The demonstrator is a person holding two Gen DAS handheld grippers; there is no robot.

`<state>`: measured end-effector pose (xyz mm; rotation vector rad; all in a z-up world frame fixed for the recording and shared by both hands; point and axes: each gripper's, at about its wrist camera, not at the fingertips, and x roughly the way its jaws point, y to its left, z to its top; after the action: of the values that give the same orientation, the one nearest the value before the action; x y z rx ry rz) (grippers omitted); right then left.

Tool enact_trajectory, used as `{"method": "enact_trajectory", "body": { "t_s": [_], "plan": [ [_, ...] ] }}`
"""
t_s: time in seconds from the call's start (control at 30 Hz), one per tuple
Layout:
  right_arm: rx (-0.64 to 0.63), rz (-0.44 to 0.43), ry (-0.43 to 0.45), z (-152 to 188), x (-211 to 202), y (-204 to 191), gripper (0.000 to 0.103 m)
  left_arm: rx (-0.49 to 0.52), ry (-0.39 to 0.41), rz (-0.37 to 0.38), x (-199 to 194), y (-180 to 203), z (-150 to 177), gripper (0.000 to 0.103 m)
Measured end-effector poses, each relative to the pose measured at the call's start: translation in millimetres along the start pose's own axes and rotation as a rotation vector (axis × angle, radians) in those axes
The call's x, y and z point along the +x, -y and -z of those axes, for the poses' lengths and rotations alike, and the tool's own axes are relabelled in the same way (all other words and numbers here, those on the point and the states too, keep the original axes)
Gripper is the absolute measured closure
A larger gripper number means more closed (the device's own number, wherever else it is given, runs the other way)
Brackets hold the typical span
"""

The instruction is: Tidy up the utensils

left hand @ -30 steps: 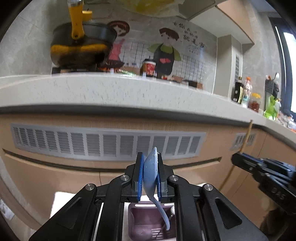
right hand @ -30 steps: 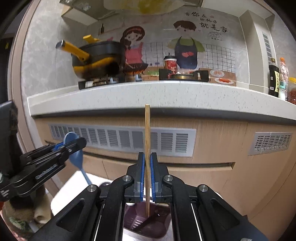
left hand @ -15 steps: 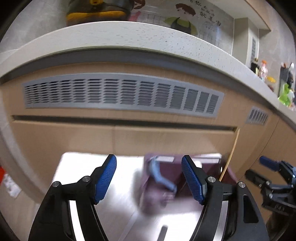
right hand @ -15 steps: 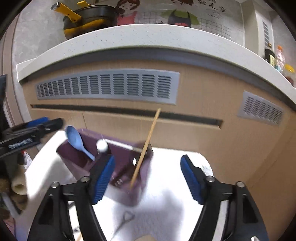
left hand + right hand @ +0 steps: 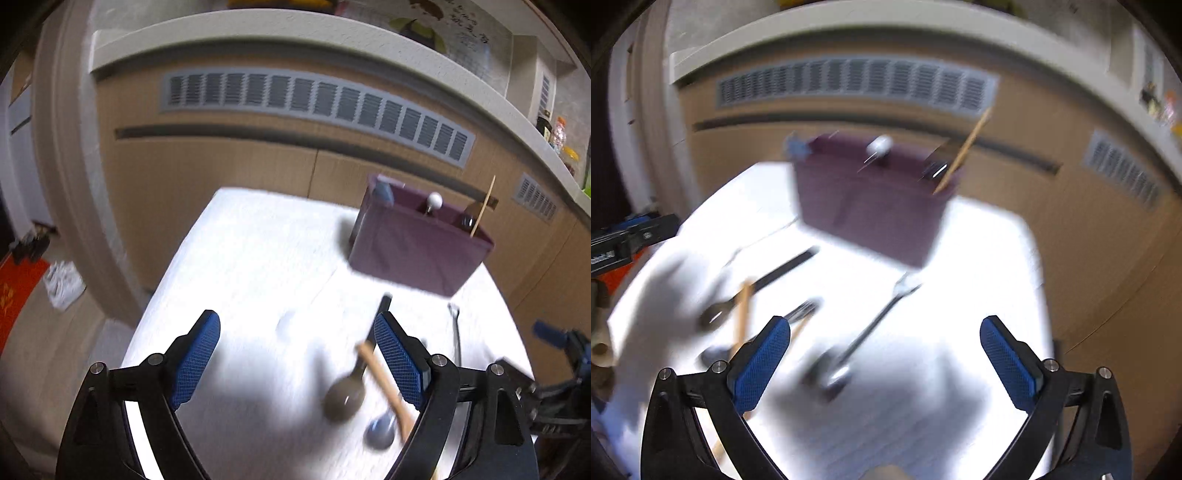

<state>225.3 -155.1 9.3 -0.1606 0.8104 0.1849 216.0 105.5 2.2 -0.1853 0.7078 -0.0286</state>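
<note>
A purple utensil holder (image 5: pixel 417 245) stands at the far side of the white table (image 5: pixel 258 258); it also shows in the right wrist view (image 5: pixel 875 206). In it stand a blue spoon (image 5: pixel 382 192), a white-tipped utensil (image 5: pixel 435 200) and a wooden chopstick (image 5: pixel 484 205). My left gripper (image 5: pixel 301 363) is open and empty above the table. A dark spoon (image 5: pixel 345 397), a wooden stick (image 5: pixel 388 384) and a blue-grey spoon (image 5: pixel 382 430) lie by its right finger. My right gripper (image 5: pixel 884 363) is open and empty above a metal spoon (image 5: pixel 857 343).
More utensils lie on the table's left part in the right wrist view: a black-handled spoon (image 5: pixel 764 282), a wooden stick (image 5: pixel 740 317), a fork (image 5: pixel 801 310). Wooden cabinets with grey vents (image 5: pixel 314 99) stand behind the table. A red mat (image 5: pixel 14 291) lies on the floor at left.
Both grippers opened and released the blue spoon and the chopstick into the holder. Both then pulled back and tilted down towards the table.
</note>
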Motion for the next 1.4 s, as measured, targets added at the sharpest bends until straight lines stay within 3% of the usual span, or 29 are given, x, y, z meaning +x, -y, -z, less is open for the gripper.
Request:
{"method": "enact_trajectory", "body": {
  "t_s": [0.03, 0.07, 0.1, 0.13, 0.17, 0.27, 0.53, 0.7, 0.97, 1.2, 1.23, 1.33, 1.4],
  "plan": [
    [0.004, -0.031, -0.020, 6.7, 1.1, -7.1, 0.013, -0.007, -0.002, -0.008, -2.8, -3.8, 5.5, 0.016],
    [0.004, -0.047, -0.035, 11.4, 2.7, -12.8, 0.030, -0.018, -0.006, -0.021, -6.0, -9.7, 10.9, 0.016],
    [0.001, -0.070, -0.065, 16.0, 6.5, -20.1, 0.040, -0.028, -0.009, -0.029, -5.9, -12.8, 13.4, 0.016],
    [0.006, -0.097, -0.103, 18.9, 12.0, -26.0, 0.059, -0.047, -0.010, -0.036, -8.1, -19.0, 15.6, 0.016],
    [0.019, -0.121, -0.131, 20.2, 16.5, -28.9, 0.070, -0.060, -0.010, -0.039, -7.7, -22.4, 16.2, 0.016],
    [0.088, -0.167, -0.201, 23.4, 32.3, -33.5, 0.075, -0.090, -0.009, -0.053, -9.8, -33.5, 16.4, 0.016],
    [0.098, -0.159, -0.218, 18.0, 51.1, -51.1, 0.079, -0.103, -0.038, -0.038, -0.9, -37.1, 21.1, 0.015],
    [0.015, -0.130, -0.211, 24.3, 51.4, -63.0, 0.097, -0.067, -0.069, -0.016, 7.1, -23.4, 22.7, 0.015],
    [0.031, -0.020, -0.180, 40.5, 31.5, -9.0, 0.097, 0.022, -0.136, 0.073, 25.0, 14.4, 27.2, 0.015],
    [0.120, 0.007, -0.150, 53.8, 22.3, 34.7, 0.095, 0.133, -0.222, 0.229, 54.8, 64.6, 16.1, 0.017],
    [0.126, -0.002, -0.152, 55.8, 23.2, 35.7, 0.093, 0.148, -0.236, 0.237, 59.7, 70.8, 14.6, 0.024],
    [0.146, -0.013, -0.157, 65.9, 24.1, 39.8, 0.070, 0.151, -0.274, 0.268, 70.5, 80.3, 13.0, 0.042],
    [0.152, -0.001, -0.144, 70.2, 23.3, 42.0, 0.067, 0.146, -0.268, 0.254, 70.1, 80.3, 12.6, 0.043]
  ]
}}
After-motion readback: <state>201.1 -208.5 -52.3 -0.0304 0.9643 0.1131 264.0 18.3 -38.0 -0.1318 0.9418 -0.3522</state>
